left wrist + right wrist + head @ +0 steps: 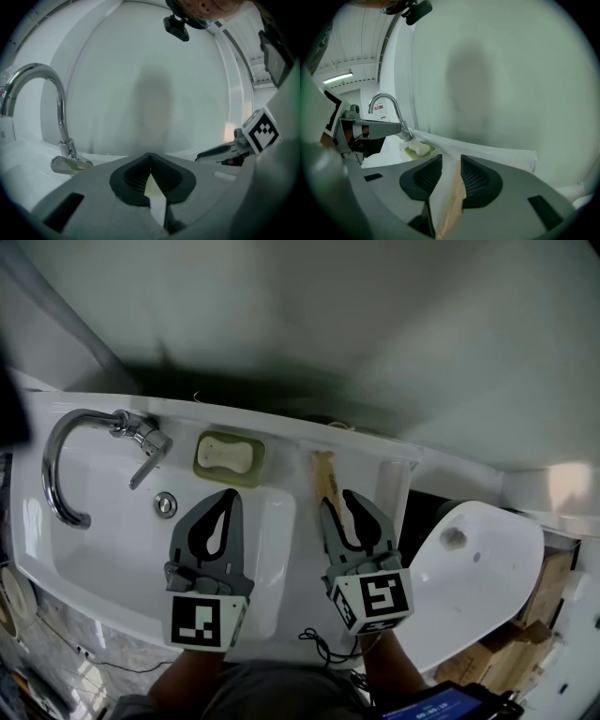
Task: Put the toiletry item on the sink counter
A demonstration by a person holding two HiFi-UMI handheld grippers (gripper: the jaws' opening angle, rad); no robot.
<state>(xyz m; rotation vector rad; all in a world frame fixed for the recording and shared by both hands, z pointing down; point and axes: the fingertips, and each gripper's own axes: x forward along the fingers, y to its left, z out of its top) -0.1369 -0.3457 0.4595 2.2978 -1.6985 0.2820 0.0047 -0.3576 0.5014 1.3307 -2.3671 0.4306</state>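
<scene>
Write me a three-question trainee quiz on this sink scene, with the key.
1. Multiple choice: what lies between the jaws of the right gripper?
A) a wooden item
B) a bar of soap
C) a faucet lever
2. True or false: the left gripper has its jaws spread wide apart.
3. Fill in: the soap rests in a green ____ next to the faucet.

Key: 1 A; 2 false, its jaws are together; 3 dish.
</scene>
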